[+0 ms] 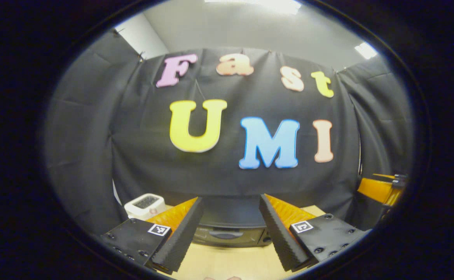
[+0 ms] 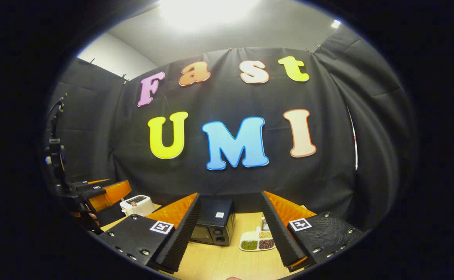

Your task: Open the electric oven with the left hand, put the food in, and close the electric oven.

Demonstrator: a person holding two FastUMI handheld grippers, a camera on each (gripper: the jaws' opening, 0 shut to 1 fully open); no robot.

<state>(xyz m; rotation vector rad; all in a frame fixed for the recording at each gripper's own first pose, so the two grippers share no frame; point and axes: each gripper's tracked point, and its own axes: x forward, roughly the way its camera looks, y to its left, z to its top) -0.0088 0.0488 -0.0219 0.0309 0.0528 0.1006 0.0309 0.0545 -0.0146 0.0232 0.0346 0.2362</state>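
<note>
The black electric oven stands on the wooden table, door shut, straight ahead of my left gripper, which hangs open above and short of it with nothing between its fingers. In the right gripper view the oven is seen from its right corner. Just right of it lies a white divided dish holding green, dark and pale food. My right gripper is open and empty, raised well back from the dish and the oven.
A white toaster sits left of the oven, also seen in the right gripper view. The left gripper's body and a hand show at the far left, the right gripper's body at the far right. Black cloth walls the booth.
</note>
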